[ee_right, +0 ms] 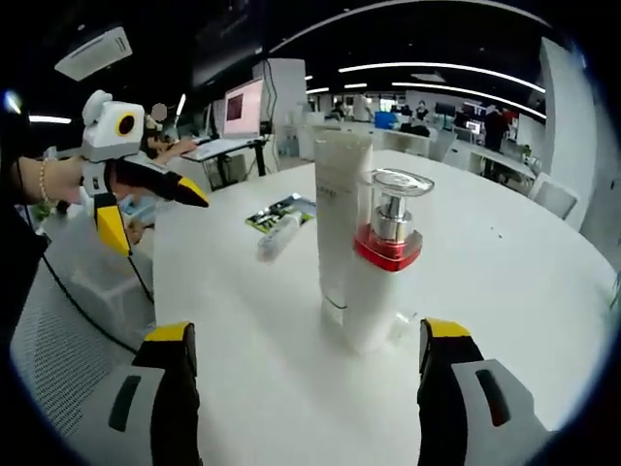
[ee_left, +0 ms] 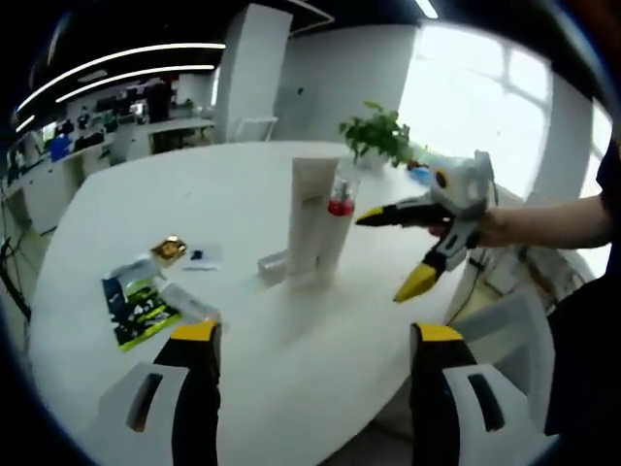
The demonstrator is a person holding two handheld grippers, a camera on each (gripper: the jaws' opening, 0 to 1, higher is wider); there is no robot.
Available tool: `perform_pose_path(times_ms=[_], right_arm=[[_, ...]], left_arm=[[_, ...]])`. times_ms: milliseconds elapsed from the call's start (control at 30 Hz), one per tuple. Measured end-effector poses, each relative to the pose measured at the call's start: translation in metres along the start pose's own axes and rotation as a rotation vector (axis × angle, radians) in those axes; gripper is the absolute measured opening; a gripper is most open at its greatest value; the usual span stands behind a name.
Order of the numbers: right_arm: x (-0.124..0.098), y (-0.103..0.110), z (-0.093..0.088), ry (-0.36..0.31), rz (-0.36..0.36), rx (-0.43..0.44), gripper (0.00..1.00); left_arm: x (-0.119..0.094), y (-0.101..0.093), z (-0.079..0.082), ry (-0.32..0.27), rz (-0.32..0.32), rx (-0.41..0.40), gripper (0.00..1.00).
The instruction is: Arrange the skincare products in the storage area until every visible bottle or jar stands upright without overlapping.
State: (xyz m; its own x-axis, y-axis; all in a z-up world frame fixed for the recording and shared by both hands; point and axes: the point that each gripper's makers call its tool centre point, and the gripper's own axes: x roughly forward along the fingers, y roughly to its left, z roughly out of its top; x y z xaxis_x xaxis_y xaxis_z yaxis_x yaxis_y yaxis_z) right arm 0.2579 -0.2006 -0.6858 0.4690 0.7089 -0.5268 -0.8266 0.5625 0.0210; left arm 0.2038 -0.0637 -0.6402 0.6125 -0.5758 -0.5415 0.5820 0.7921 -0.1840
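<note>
smooth matt white table (ee_right: 524, 262)

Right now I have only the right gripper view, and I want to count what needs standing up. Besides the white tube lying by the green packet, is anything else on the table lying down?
Observer: Yes. The left gripper view shows a small pale container on its side by the base of the tall white tube.
Operator: Anything else loose near the packet?
Observer: A small gold-topped item sits just beyond the green packet. I cannot tell what it is.
Operator: What is behind my claw?
Observer: A potted plant stands near the table's far edge, behind the right claw.
</note>
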Motion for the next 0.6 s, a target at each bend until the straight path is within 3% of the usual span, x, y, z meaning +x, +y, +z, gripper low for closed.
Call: perform_pose_path(times_ms=[167,500,600], right_arm=[[-0.007,0.016,0.005,-0.036,-0.021,0.003,0.99],[-0.014,0.039,0.003,-0.037,-0.026,0.037,0.99],[-0.016,0.044,0.005,-0.054,-0.039,0.078,1.0]], left_arm=[[-0.007,0.005,-0.003,-0.004,0.018,-0.01,0.75],[-0.019,0.009,-0.018,0.006,0.025,-0.037,0.78],[-0.021,0.015,-0.025,0.025,0.029,-0.048,0.85]])
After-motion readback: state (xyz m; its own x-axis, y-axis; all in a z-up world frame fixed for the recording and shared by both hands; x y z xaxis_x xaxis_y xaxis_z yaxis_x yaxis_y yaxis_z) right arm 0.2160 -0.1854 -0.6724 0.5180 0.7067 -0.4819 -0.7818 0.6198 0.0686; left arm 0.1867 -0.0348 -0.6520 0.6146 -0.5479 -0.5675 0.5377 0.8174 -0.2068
